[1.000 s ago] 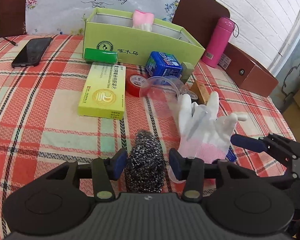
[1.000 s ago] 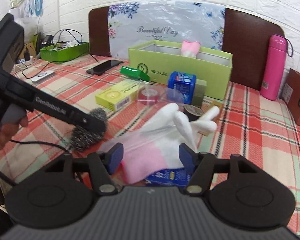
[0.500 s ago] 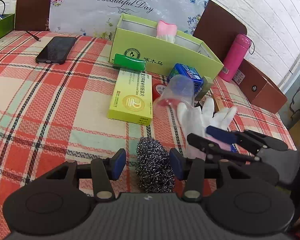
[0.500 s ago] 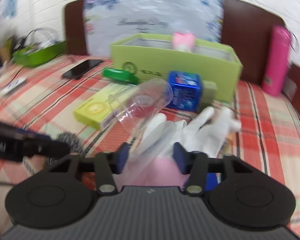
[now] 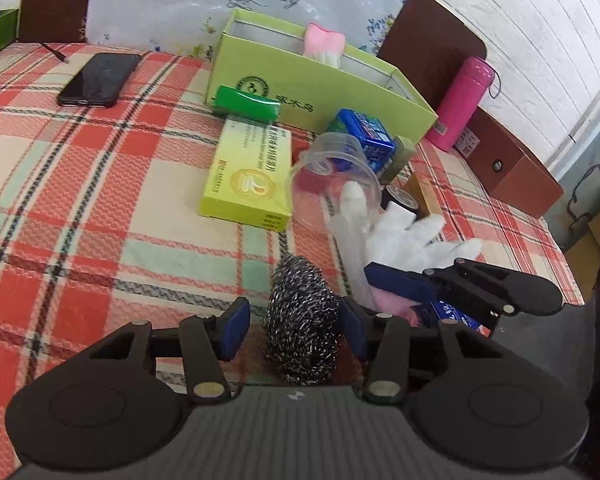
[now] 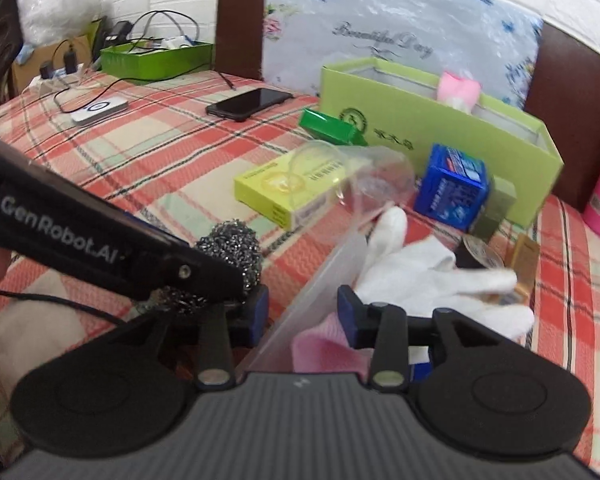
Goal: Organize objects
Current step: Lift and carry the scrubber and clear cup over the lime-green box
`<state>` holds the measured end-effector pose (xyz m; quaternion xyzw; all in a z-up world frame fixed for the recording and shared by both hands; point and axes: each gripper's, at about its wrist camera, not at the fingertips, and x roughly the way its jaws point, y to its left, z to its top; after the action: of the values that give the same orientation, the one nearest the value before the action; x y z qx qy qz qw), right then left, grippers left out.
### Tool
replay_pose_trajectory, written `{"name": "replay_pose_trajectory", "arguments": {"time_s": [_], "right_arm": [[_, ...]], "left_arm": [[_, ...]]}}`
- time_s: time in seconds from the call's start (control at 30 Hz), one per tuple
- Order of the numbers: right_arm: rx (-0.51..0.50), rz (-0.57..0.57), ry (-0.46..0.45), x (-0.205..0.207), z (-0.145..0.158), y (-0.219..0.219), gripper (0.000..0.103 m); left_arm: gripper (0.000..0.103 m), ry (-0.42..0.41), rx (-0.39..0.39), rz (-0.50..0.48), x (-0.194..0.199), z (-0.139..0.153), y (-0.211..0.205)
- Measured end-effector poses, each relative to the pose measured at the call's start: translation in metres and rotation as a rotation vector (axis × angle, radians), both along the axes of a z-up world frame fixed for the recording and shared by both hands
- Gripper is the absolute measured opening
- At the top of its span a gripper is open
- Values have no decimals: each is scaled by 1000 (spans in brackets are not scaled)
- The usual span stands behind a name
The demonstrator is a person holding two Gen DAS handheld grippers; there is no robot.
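Note:
My left gripper (image 5: 291, 328) is open around a steel wool scourer (image 5: 302, 324) on the checked tablecloth; the scourer touches the right pad, with a gap on the left. It also shows in the right wrist view (image 6: 230, 250). My right gripper (image 6: 302, 312) is shut on a clear plastic measuring spoon (image 6: 354, 184), lifted above a white glove with a pink cuff (image 6: 420, 276). The spoon's cup (image 5: 332, 174) hangs over the table. A lime-green open box (image 5: 320, 80) stands at the back with a pink-and-white item (image 5: 324, 44) in it.
A yellow-green carton (image 5: 250, 176), green case (image 5: 246, 104), blue box (image 5: 362, 136), black tape roll (image 5: 400, 198), small olive box (image 5: 398, 156) and phone (image 5: 100, 80) lie on the table. A pink flask (image 5: 462, 102) and brown box (image 5: 512, 164) stand at the right.
The right gripper closed on the clear spoon and lifted it off the glove. The left gripper pulled back a little, still around the scourer.

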<state>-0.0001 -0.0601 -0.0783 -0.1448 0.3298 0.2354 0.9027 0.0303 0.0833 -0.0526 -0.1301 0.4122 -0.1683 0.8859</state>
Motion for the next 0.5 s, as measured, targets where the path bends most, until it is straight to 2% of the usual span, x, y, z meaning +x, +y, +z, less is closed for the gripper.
{"name": "replay_pose_trajectory", "arguments": {"time_s": [0.13,0.33,0.47,0.5], "right_arm": [[0,-18,34,6,-3,2,37],[90,-110,122,14,-7,-11,40],[77,-103,97,16,-11,-6,41],[80,-96,93,15,-11,-8,38]], "left_arm": [[51,8,-15,14,1,0,5],[51,30,-17,-28,3,-5,-6],[51,41,-34,0,9,-9,-4],[51,47,-48,-3,9,-9,-3]]}}
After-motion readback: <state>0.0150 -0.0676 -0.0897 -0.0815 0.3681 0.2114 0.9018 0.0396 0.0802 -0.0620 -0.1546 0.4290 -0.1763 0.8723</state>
